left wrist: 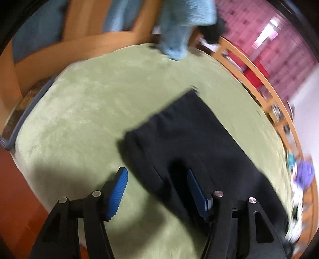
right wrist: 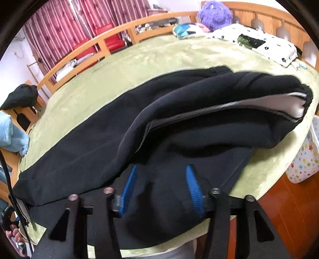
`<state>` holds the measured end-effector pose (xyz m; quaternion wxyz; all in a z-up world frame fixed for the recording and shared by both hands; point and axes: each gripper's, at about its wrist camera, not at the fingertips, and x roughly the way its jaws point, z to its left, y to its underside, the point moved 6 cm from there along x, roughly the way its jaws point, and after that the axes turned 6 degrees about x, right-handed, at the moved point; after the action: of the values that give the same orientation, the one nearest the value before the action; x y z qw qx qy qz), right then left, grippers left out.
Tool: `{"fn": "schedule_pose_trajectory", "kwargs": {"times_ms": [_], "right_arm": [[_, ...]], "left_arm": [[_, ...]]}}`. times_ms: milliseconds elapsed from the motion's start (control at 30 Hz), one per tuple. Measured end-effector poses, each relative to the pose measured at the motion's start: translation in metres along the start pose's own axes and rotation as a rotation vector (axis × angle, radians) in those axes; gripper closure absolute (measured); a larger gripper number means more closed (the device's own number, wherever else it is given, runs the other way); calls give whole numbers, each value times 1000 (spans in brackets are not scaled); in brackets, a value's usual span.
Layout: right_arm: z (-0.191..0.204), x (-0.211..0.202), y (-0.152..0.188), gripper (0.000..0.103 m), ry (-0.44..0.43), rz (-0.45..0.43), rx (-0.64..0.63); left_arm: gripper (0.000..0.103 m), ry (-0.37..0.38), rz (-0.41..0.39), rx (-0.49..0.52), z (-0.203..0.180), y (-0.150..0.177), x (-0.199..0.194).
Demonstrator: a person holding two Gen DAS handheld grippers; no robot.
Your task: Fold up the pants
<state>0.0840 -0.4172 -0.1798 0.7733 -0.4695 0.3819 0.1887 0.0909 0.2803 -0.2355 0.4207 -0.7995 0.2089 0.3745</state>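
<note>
Green bedspread (left wrist: 79, 111) lies bare beyond the black pants' (right wrist: 83, 143) hem; both grippers' jaws stand apart, gripping nothing.

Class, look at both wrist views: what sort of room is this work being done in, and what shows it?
Most likely a bedroom. The black pants lie on a green bed cover inside a wooden bed frame, with a spotted pillow and a purple plush toy at the far end.

Bright daylight through red curtains (right wrist: 59, 33); strong fisheye bending at edges; left view motion-blurred; soft shadows on bed (left wrist: 79, 119).
</note>
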Motion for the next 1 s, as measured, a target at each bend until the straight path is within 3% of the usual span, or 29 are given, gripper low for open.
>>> {"fn": "schedule_pose_trajectory", "kwargs": {"times_ms": [100, 233, 300, 367, 500, 633, 700, 733, 800, 867, 1000], "right_arm": [[-9, -5, -9, 39, -38, -31, 23], [-5, 7, -16, 39, -113, -14, 41], [3, 18, -19, 39, -144, 2, 37], [13, 30, -22, 39, -164, 15, 21], [28, 58, -26, 35, -148, 51, 14], [34, 72, -25, 36, -125, 36, 2], [34, 73, -24, 48, -96, 15, -10], [34, 74, -24, 52, -79, 5, -25], [37, 73, -25, 82, -76, -10, -51], [48, 69, -29, 95, -125, -12, -84], [78, 48, -58, 95, -130, -121, -157]], "left_arm": [[41, 66, 33, 84, -27, 24, -11], [40, 225, 51, 116, -57, 48, -25], [32, 255, 41, 129, -70, 58, -33], [32, 280, 51, 168, -87, 68, -35], [26, 252, 71, 224, -110, 76, -27], [27, 30, 75, 298, -113, 84, -7], [35, -57, 42, 309, -108, 79, 0], [42, -56, 6, 297, -105, 74, -3], [74, -32, -24, 256, -97, 61, -9], [80, -3, -44, 212, -88, 43, -17], [83, -4, -157, 185, -77, -7, -40]]}}
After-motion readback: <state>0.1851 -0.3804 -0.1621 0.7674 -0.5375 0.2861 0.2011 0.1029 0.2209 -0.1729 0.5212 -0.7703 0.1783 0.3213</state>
